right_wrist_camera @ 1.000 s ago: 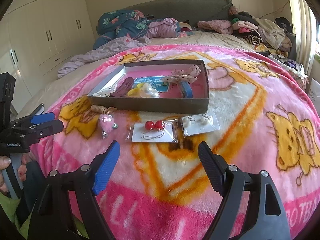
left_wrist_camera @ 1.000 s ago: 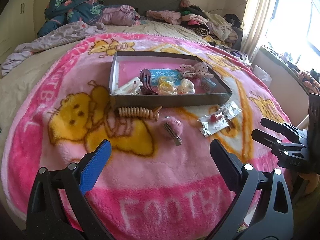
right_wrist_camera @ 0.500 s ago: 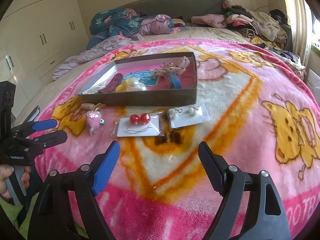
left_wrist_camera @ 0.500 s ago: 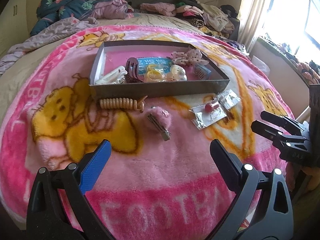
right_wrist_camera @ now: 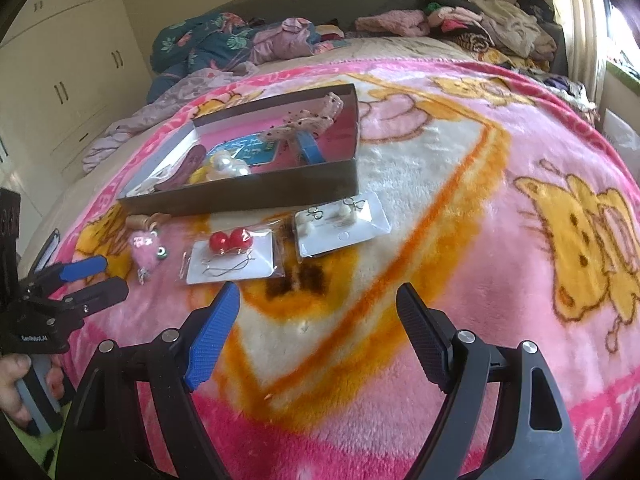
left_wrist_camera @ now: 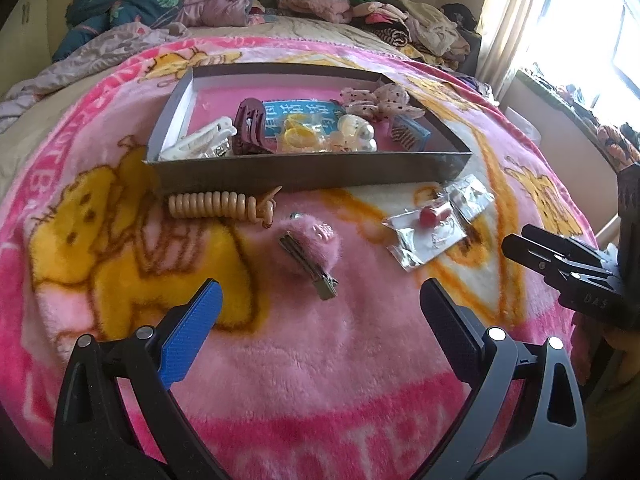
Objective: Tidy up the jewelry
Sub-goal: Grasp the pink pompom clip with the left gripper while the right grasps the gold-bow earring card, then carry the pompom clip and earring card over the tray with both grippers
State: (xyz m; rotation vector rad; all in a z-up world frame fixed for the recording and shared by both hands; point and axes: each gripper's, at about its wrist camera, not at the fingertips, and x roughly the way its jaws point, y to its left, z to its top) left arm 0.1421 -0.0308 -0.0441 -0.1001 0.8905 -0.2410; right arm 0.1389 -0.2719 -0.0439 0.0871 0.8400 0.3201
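Observation:
A dark shallow box on the pink blanket holds hair clips, pearl pieces, a blue card and a dotted bow. In front of it lie a beige spiral hair tie, a fluffy pink hair clip, a packet of red ball earrings and a card of white earrings. My left gripper stands open just short of the pink clip. My right gripper stands open just short of the earring packets. Neither holds anything.
The blanket covers a bed. Piled clothes and bedding lie at the far end. White wardrobes stand to the left, a bright window to the right. A hand holds the left gripper's handle.
Both grippers have moved forward and down toward the items lying in front of the box, which now look larger. Their jaws stayed open.

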